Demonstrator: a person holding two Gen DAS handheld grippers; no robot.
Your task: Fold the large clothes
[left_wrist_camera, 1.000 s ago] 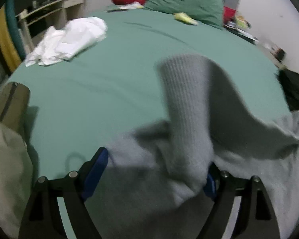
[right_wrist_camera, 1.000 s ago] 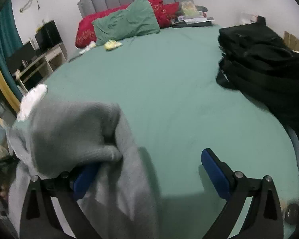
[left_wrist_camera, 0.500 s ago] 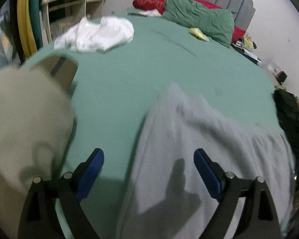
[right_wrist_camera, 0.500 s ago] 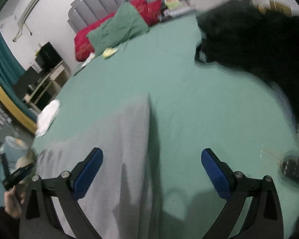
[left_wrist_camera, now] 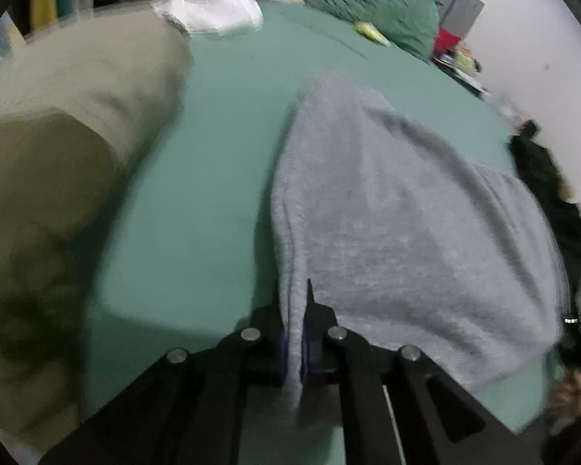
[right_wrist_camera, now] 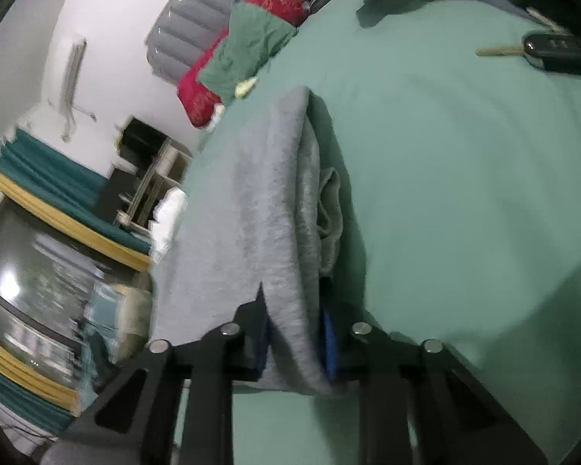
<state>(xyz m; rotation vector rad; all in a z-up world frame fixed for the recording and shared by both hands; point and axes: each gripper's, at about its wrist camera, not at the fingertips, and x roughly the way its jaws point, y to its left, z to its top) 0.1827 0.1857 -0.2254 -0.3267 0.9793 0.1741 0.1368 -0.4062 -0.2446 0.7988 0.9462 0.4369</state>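
Note:
A large grey knit garment [left_wrist_camera: 399, 209] lies spread on the green bed sheet [left_wrist_camera: 220, 124], reaching away from both grippers. My left gripper [left_wrist_camera: 295, 333] is shut on its near left edge, the cloth pinched between the blue pads. In the right wrist view the same grey garment [right_wrist_camera: 267, 201] shows in folded layers, and my right gripper [right_wrist_camera: 296, 333] is shut on its near edge. The bed sheet [right_wrist_camera: 464, 162] lies bare to the right of it.
A beige garment pile [left_wrist_camera: 58, 155] bulks at the left. A white cloth [left_wrist_camera: 213, 11] lies far left on the bed. Green and red pillows [left_wrist_camera: 375, 19] lie at the headboard. Black clothes [left_wrist_camera: 550, 193] sit at the right. A car key [right_wrist_camera: 550, 52] lies on the sheet.
Both grippers were open above the grey garment half a second ago; now each has closed on its near edge. The right wrist view has tilted.

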